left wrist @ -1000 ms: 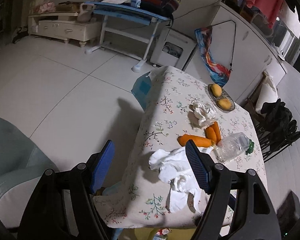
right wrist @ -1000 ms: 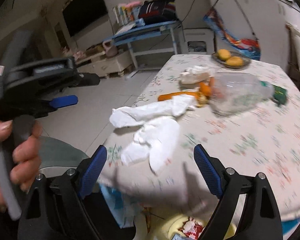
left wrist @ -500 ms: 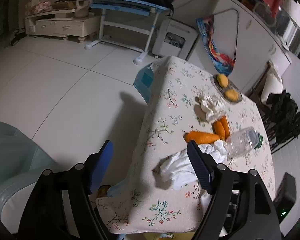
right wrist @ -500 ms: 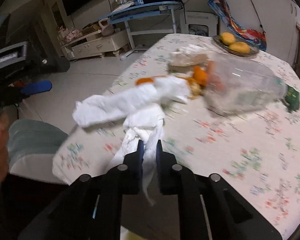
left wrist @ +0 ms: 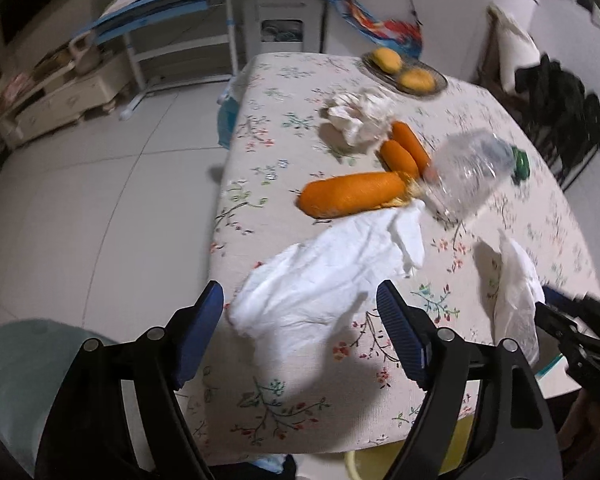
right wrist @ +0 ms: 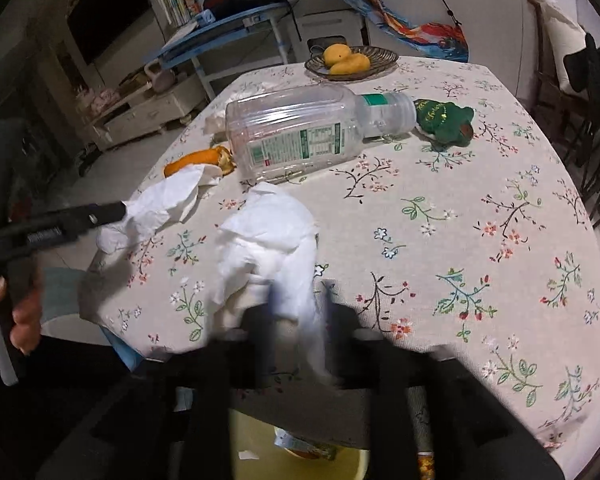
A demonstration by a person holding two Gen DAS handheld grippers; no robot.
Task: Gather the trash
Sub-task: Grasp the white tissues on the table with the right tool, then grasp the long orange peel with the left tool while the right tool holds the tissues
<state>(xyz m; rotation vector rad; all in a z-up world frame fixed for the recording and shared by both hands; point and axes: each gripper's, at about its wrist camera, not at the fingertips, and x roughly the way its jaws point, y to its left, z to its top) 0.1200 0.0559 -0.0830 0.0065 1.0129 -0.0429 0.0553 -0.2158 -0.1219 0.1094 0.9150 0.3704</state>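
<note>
My left gripper (left wrist: 300, 312) is open, its blue pads on either side of a crumpled white tissue (left wrist: 324, 276) lying at the table's near edge. My right gripper (right wrist: 296, 304) is shut on a second white tissue (right wrist: 268, 240) and holds it lifted over the table edge; this tissue also shows at the right of the left wrist view (left wrist: 514, 292). An empty clear plastic bottle (right wrist: 312, 128) lies on its side, with a green wrapper (right wrist: 444, 120) beside its neck. A yellow bin (right wrist: 300, 456) with trash sits below the table edge.
The table has a floral cloth (right wrist: 460, 220). Carrots (left wrist: 356, 196) and another crumpled tissue (left wrist: 360, 116) lie mid-table. A plate of mangoes (right wrist: 348, 62) stands at the far end. A light blue chair (left wrist: 16, 364) is at the left, black chairs (left wrist: 564, 120) at the right.
My right gripper closed on one tissue and lifted it back toward the table edge. My left gripper swung in over the other tissue, still open.
</note>
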